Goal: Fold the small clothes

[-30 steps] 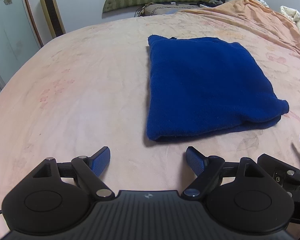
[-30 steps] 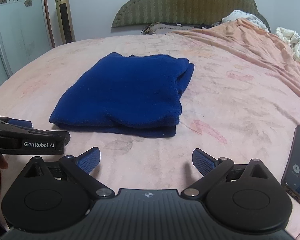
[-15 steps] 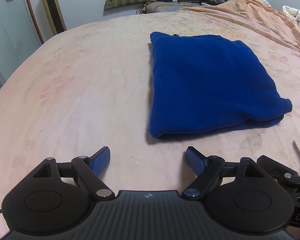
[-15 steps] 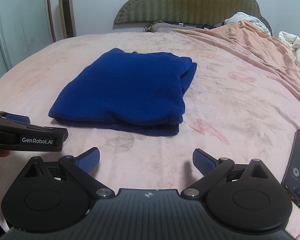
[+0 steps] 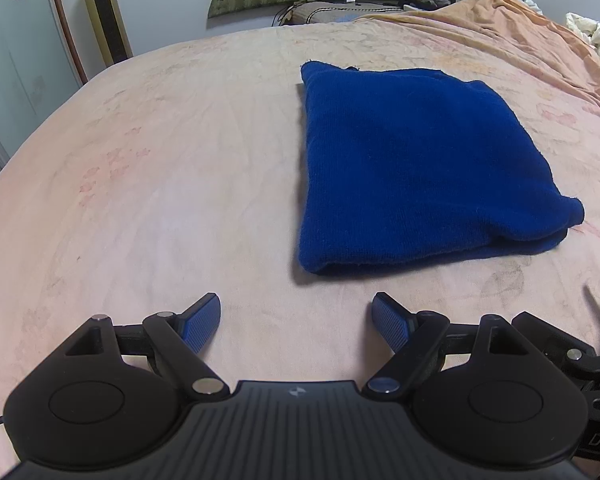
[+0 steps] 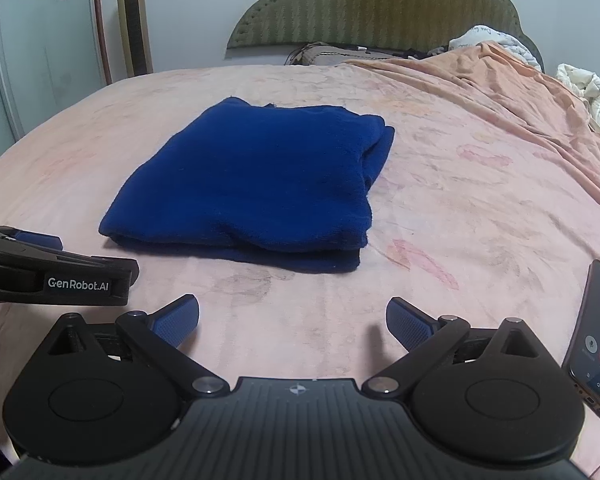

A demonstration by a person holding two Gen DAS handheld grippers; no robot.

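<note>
A dark blue garment (image 5: 416,168) lies folded into a flat rectangle on the pink bedsheet (image 5: 160,184); it also shows in the right wrist view (image 6: 260,184). My left gripper (image 5: 296,320) is open and empty, held just short of the garment's near edge. My right gripper (image 6: 292,322) is open and empty, also a little in front of the garment. The left gripper's body (image 6: 52,272) shows at the left of the right wrist view. Neither gripper touches the cloth.
A phone (image 6: 596,344) with a lit screen lies on the bed at the right. A rumpled orange blanket (image 6: 520,88) covers the far right. A green headboard (image 6: 376,8) and a gold tower fan (image 6: 134,20) stand behind.
Both grippers have drawn back slightly from the folded garment and lifted a little. The garment has not moved. Both stay open.
</note>
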